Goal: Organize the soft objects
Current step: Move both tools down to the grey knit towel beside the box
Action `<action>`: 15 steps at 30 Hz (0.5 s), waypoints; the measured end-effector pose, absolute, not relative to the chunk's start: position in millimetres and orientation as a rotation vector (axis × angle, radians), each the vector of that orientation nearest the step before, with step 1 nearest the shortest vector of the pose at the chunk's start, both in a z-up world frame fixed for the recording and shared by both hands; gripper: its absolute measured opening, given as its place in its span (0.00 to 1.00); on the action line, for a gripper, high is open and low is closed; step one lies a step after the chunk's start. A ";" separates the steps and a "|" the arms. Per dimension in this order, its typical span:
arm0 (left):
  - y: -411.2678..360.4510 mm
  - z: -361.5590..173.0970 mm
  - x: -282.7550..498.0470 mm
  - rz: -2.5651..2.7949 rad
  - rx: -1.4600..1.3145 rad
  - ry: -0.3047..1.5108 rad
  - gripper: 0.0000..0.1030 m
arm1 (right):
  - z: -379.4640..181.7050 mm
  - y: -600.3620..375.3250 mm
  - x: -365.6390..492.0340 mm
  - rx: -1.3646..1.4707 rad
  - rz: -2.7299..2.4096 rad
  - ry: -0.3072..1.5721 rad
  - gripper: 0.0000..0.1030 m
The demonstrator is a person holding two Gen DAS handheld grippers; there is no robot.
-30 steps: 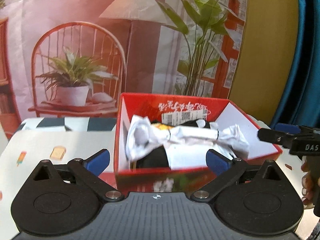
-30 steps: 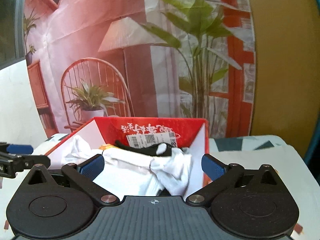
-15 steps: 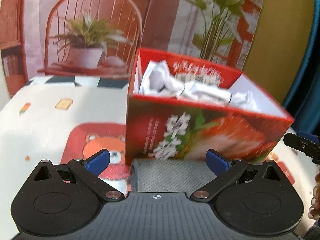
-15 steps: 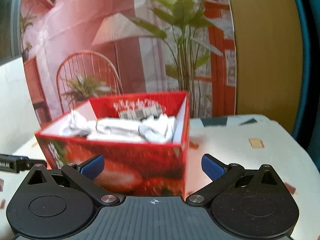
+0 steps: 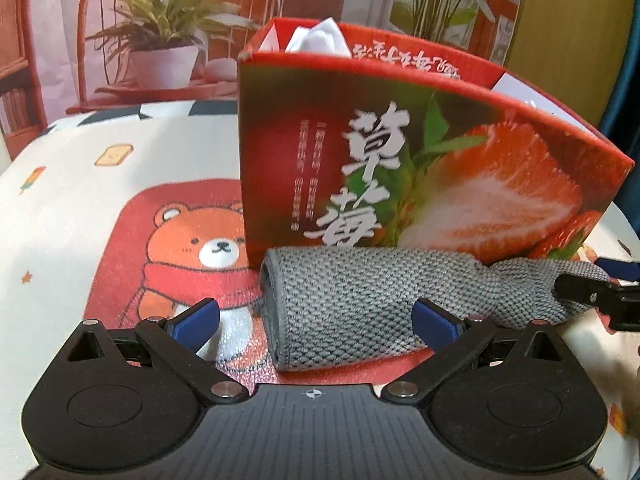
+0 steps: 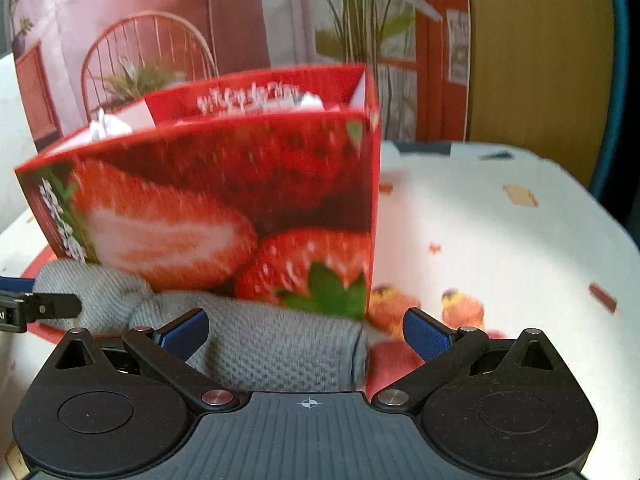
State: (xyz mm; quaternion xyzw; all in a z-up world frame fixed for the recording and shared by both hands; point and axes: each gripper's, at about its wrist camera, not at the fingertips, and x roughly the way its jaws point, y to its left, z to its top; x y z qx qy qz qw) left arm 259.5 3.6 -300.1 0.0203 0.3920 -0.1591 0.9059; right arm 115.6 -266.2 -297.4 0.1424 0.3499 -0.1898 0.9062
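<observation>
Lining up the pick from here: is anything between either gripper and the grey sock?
Nothing visible. The grey sock lies on the tablecloth against the strawberry box. The left gripper and right gripper face it with jaws wide open and nothing in the gap.

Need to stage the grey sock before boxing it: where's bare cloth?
Free: tablecloth right of the strawberry box, and the cloth left of it beyond the bear print. Crowded: the box front, where the grey sock lies under both grippers.
</observation>
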 end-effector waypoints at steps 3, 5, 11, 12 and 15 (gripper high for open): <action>5.2 -301.8 258.7 -0.327 0.035 0.805 1.00 | -306.2 -267.7 117.0 0.310 -0.400 0.767 1.00; 4.7 -302.0 258.9 -0.325 0.040 0.803 1.00 | -306.8 -269.3 115.8 0.321 -0.399 0.761 1.00; 3.9 -303.3 257.1 -0.320 0.041 0.793 1.00 | -307.5 -268.1 118.3 0.303 -0.402 0.768 1.00; 3.3 -303.3 257.2 -0.320 0.042 0.794 1.00 | -307.7 -267.0 118.6 0.299 -0.404 0.770 1.00; 2.5 -303.9 256.8 -0.319 0.045 0.796 1.00 | -307.5 -266.5 118.0 0.298 -0.404 0.769 1.00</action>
